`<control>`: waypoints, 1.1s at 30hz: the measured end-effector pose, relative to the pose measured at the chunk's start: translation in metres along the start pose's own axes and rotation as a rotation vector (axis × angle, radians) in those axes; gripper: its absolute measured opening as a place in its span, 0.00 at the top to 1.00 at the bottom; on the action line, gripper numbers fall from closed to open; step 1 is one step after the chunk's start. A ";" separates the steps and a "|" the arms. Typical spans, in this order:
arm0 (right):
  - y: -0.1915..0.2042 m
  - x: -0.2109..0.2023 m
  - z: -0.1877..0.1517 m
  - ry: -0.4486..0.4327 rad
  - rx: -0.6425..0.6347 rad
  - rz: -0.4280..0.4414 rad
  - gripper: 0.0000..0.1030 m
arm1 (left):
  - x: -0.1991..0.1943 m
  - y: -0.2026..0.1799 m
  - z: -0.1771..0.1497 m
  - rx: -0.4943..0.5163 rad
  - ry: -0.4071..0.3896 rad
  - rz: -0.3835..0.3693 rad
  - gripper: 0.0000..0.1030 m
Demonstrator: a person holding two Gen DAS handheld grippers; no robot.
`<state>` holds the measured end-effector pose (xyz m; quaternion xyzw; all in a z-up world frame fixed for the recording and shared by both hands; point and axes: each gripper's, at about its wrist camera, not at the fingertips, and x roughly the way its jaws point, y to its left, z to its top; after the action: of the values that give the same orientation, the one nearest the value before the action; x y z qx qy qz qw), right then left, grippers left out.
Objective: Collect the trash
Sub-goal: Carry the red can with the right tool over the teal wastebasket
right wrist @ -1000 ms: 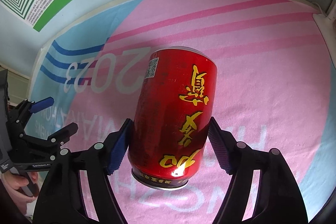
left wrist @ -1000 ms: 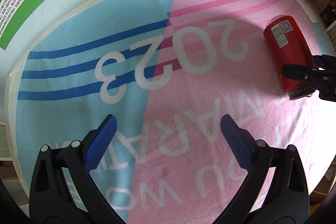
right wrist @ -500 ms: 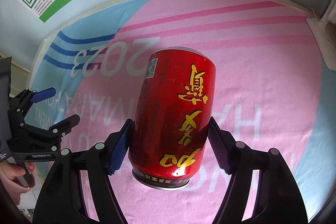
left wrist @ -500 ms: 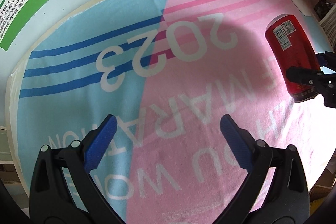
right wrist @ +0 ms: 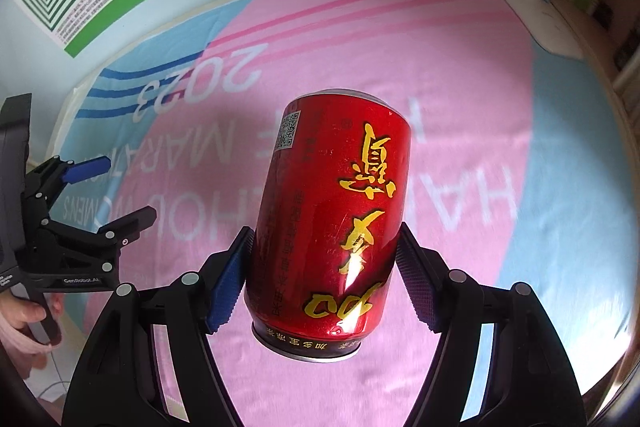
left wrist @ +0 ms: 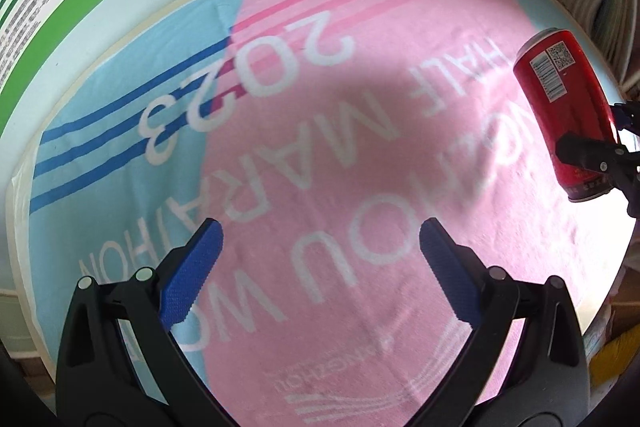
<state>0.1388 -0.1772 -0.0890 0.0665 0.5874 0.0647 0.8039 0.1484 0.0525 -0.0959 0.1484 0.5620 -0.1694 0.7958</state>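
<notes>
Holding red can (right wrist: pixel 332 223) clamped low between right tool (right wrist: pixel 325 281) pads, above towel (right wrist: pixel 460 75). I worry: grip near base, smooth wall, can may tip forward, slip. Left tool (left wrist: pixel 320 267) wide open, empty.

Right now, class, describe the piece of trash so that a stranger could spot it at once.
Find the pink and blue towel printed 2023. Above it the right gripper holds a red can between its jaws. Yellow characters and a QR label mark it.
</notes>
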 end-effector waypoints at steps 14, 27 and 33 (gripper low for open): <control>-0.061 -0.063 -0.130 -0.068 0.276 -0.083 0.32 | -0.011 -0.110 -0.015 0.290 -0.007 -0.081 0.10; -0.117 -0.128 -0.301 -0.108 0.562 -0.169 0.32 | -0.030 -0.269 -0.079 0.607 -0.008 -0.189 0.10; -0.128 -0.139 -0.379 -0.086 0.671 -0.188 0.32 | -0.043 -0.338 -0.128 0.748 -0.006 -0.230 0.10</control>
<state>-0.2608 -0.3168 -0.0958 0.2753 0.5450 -0.2091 0.7639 -0.1205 -0.1921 -0.1123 0.3638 0.4724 -0.4508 0.6643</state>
